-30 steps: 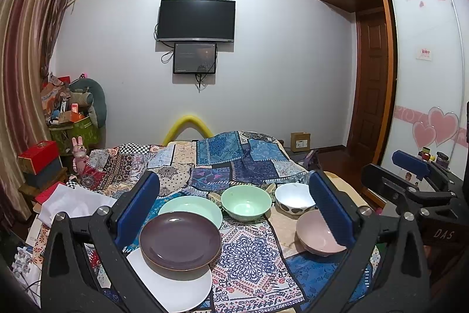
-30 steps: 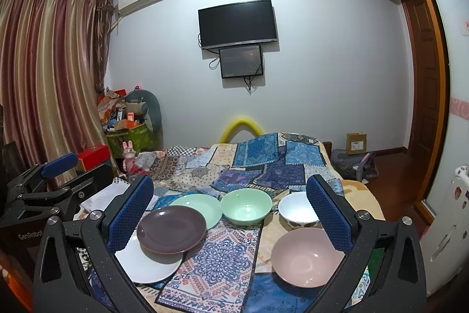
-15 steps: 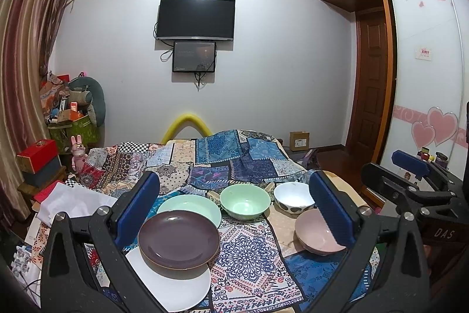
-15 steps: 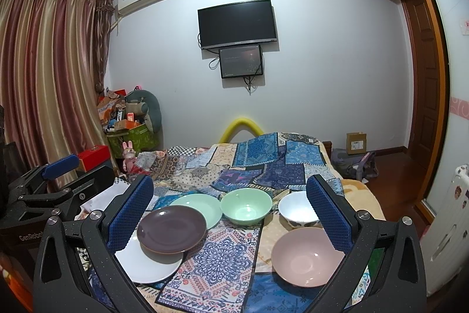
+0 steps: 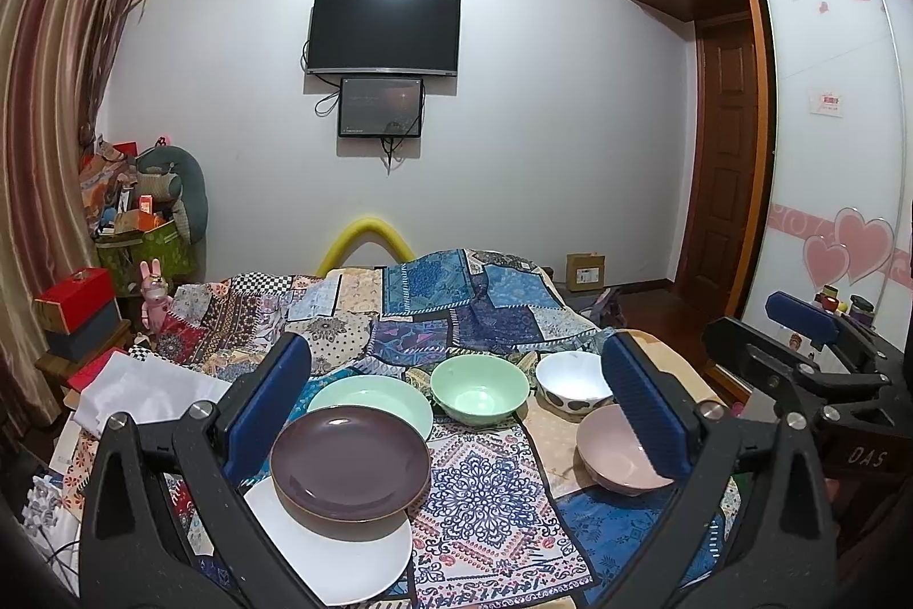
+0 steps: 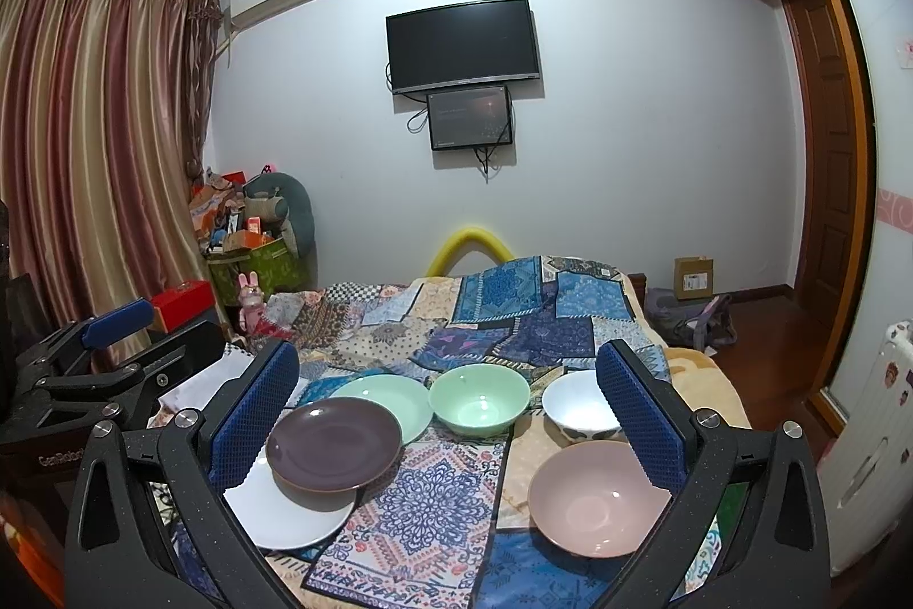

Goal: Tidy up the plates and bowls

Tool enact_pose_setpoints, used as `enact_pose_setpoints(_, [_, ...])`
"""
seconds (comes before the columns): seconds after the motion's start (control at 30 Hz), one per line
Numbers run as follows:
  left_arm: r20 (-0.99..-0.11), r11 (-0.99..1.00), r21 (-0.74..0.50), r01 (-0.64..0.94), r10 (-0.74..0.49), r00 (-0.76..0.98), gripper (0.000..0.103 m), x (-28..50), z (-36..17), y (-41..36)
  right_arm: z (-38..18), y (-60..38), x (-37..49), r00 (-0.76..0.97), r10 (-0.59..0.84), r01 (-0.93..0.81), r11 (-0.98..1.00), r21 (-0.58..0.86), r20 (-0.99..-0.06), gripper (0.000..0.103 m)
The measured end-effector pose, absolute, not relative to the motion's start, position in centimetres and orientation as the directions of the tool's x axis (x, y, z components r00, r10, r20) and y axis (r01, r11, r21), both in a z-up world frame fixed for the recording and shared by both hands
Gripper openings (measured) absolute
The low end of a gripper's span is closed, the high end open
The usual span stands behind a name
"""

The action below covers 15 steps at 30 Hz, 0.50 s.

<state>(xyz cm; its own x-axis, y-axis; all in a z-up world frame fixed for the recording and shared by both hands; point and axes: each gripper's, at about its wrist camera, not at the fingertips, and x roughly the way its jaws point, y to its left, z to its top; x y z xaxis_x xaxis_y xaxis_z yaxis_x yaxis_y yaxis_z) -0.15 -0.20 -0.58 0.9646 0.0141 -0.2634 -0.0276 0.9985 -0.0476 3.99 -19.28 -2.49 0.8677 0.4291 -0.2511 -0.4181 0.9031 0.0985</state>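
On the patchwork cloth lie a dark purple plate (image 5: pixel 349 463) (image 6: pixel 334 443) overlapping a white plate (image 5: pixel 336 552) (image 6: pixel 285 512) and a pale green plate (image 5: pixel 371 398) (image 6: pixel 394 400). Behind stand a green bowl (image 5: pixel 478 387) (image 6: pixel 478 398) and a white patterned bowl (image 5: pixel 570 380) (image 6: pixel 576 406). A pink bowl (image 5: pixel 613 449) (image 6: pixel 596 497) sits at the right front. My left gripper (image 5: pixel 456 415) hangs open above the plates, holding nothing. Open too, my right gripper (image 6: pixel 451 420) is empty above the cloth, nearer the pink bowl.
The cloth covers a bed (image 5: pixel 433 301) running to the far wall. Boxes and a bag of clutter (image 5: pixel 142 232) stand at the left by the curtain. A wardrobe (image 5: pixel 827 209) and door are at the right. A cardboard box (image 6: pixel 693 278) sits on the floor.
Both views have barely shifted; the dishes sit slightly lower in the left wrist view. Nothing was grasped or moved.
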Motion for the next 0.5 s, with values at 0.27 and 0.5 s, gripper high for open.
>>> enact_pose_setpoints(0.27, [-0.268,0.998,-0.048,-0.032,0.018,0.963,0.103,0.17,-0.63,-0.29,-2.59,-19.22,3.98,0.868,0.428,-0.417,0.903,0.099,-0.252,0.103])
enact_pose_setpoints(0.5, [-0.274,0.998,-0.054,-0.035,0.019,0.962,0.103,0.33,-0.96,-0.26,-2.83,-19.24,4.1,0.867,0.428,-0.416,0.904,0.1,-0.257,0.103])
